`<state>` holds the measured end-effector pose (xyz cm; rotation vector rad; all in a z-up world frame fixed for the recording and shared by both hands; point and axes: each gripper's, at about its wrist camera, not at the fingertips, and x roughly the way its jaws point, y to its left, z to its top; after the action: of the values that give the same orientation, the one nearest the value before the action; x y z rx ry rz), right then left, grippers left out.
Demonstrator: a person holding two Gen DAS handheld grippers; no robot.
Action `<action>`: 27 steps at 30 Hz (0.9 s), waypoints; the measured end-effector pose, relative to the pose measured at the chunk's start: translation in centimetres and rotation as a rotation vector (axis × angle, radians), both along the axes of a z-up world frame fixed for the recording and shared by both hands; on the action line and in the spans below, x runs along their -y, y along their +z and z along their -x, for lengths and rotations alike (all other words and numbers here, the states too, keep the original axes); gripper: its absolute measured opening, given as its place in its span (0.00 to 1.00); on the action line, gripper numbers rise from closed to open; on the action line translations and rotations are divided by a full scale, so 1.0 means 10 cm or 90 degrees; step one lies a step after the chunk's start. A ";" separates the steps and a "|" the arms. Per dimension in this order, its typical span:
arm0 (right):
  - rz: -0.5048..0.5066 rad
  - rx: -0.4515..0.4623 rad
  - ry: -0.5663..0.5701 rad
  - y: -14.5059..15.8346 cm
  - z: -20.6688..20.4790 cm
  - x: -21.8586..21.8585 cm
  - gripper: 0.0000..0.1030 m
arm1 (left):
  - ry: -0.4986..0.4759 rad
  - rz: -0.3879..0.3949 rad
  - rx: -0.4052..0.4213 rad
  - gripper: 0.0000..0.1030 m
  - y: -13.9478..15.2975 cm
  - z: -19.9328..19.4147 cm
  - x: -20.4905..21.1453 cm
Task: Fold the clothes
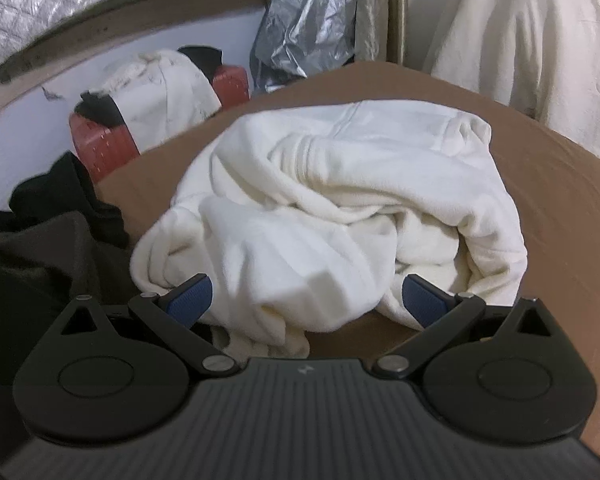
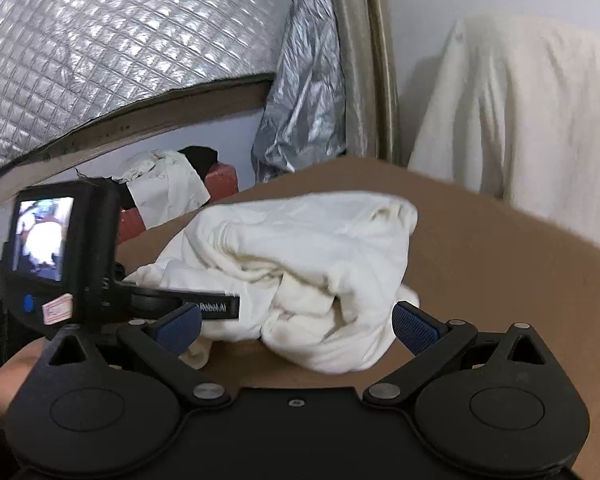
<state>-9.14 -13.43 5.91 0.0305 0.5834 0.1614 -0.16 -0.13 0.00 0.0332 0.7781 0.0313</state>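
Note:
A crumpled white garment (image 1: pixel 332 216) lies in a heap on the brown table (image 1: pixel 560 208). My left gripper (image 1: pixel 307 300) is open, its blue pads straddling the near edge of the heap without closing on it. In the right wrist view the same white garment (image 2: pixel 300 272) sits just ahead of my right gripper (image 2: pixel 297 326), which is also open with cloth between its spread fingers. The left gripper's body and camera screen (image 2: pixel 40 240) show at the left of that view, close to the garment.
Dark clothes (image 1: pixel 48 248) are piled at the table's left. A red suitcase (image 1: pixel 104 148) with white and black clothes on it stands behind. Cream fabric (image 1: pixel 532 32) hangs at the right. A silver quilted cover (image 2: pixel 100 60) and a grey plastic bag (image 1: pixel 304 20) stand at the back.

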 end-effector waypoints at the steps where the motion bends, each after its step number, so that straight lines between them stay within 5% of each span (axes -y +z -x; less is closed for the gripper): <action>1: -0.017 -0.012 0.000 -0.01 -0.04 0.05 1.00 | 0.001 0.002 0.004 1.00 0.00 0.02 0.01; 8: -0.124 -0.083 0.001 -0.11 -0.44 0.46 1.00 | 0.002 0.025 0.035 1.00 -0.01 0.12 0.11; 12: -0.070 -0.033 0.001 0.02 -0.20 0.11 1.00 | -0.016 0.072 0.027 1.00 0.08 0.01 -0.12; 17: -0.040 0.010 -0.004 -0.02 -0.06 0.08 1.00 | -0.010 0.071 0.018 1.00 0.05 -0.02 -0.13; 27: -0.033 0.018 0.000 0.11 0.11 -0.07 1.00 | -0.008 0.074 0.015 1.00 0.03 -0.04 -0.15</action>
<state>-10.27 -12.70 7.03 0.0790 0.5513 0.1775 0.25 1.32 0.35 -0.0721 0.7554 -0.0261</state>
